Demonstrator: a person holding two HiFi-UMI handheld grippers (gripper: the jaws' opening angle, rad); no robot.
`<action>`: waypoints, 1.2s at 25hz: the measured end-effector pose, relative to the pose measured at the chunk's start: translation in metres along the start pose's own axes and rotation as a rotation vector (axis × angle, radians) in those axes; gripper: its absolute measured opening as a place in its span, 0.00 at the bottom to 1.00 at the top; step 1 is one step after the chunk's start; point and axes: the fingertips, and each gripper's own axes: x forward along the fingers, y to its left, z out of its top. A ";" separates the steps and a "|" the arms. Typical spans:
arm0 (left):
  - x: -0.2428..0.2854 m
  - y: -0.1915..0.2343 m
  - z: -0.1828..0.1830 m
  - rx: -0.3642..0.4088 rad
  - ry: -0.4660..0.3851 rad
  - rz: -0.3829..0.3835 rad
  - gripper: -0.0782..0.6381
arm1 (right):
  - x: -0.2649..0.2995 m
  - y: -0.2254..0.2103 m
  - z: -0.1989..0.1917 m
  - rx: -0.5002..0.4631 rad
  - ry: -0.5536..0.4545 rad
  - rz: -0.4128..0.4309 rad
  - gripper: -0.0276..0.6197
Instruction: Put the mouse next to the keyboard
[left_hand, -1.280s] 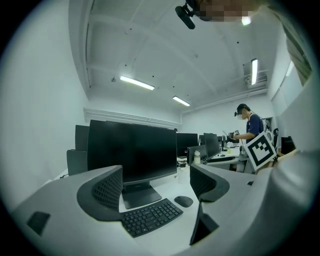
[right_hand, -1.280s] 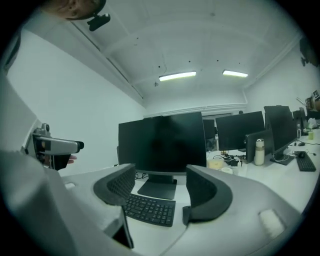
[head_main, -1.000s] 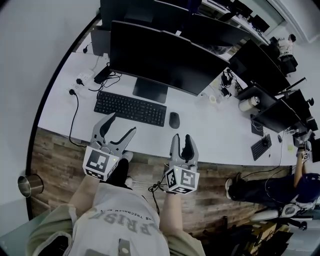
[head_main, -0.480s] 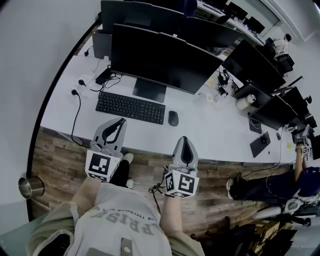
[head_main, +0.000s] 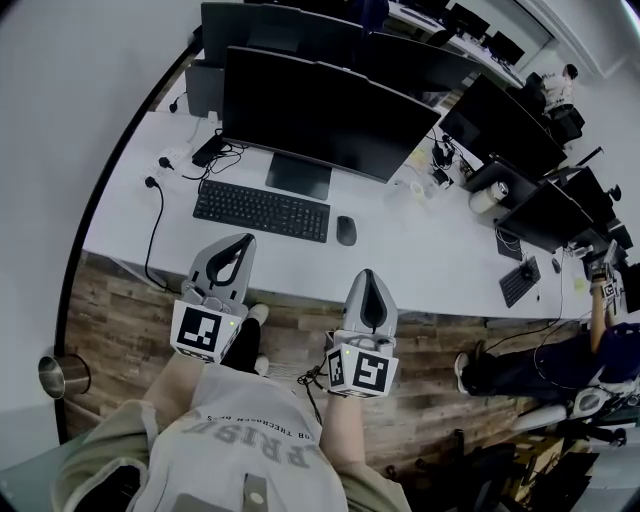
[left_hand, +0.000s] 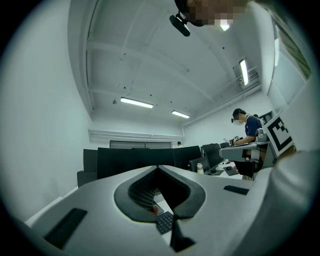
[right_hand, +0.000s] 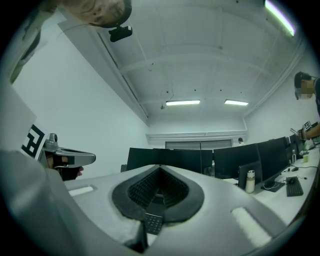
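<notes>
A black mouse (head_main: 346, 230) lies on the white desk (head_main: 420, 265), just right of the black keyboard (head_main: 262, 210) and a small gap from it. My left gripper (head_main: 243, 242) is shut and empty, held over the desk's near edge below the keyboard. My right gripper (head_main: 367, 277) is shut and empty too, near the desk edge below the mouse. In the left gripper view the left gripper (left_hand: 159, 169) has its jaws together, with a strip of keyboard (left_hand: 164, 222) showing through. In the right gripper view the right gripper (right_hand: 159, 169) looks the same, jaws closed over a piece of keyboard (right_hand: 152, 222).
A wide black monitor (head_main: 320, 115) stands behind the keyboard, with more monitors (head_main: 505, 125) along the desk to the right. Cables and a power strip (head_main: 172, 155) lie at the left end. A metal cup (head_main: 60, 372) sits on the floor at left. Another person (head_main: 590, 355) is at right.
Both grippers have closed: a second ago the left jaws stood wide apart and the right ones partly open. Both hands have drawn back a little from the desk, empty.
</notes>
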 end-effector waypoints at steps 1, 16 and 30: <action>-0.001 0.000 0.000 0.004 0.005 0.002 0.12 | -0.001 0.001 0.002 -0.003 -0.004 0.002 0.04; -0.009 -0.008 0.007 -0.004 -0.035 -0.016 0.12 | -0.014 0.008 0.013 -0.054 -0.035 -0.001 0.04; -0.004 -0.009 0.007 -0.028 -0.039 -0.010 0.12 | -0.010 0.006 0.012 -0.068 -0.030 0.008 0.04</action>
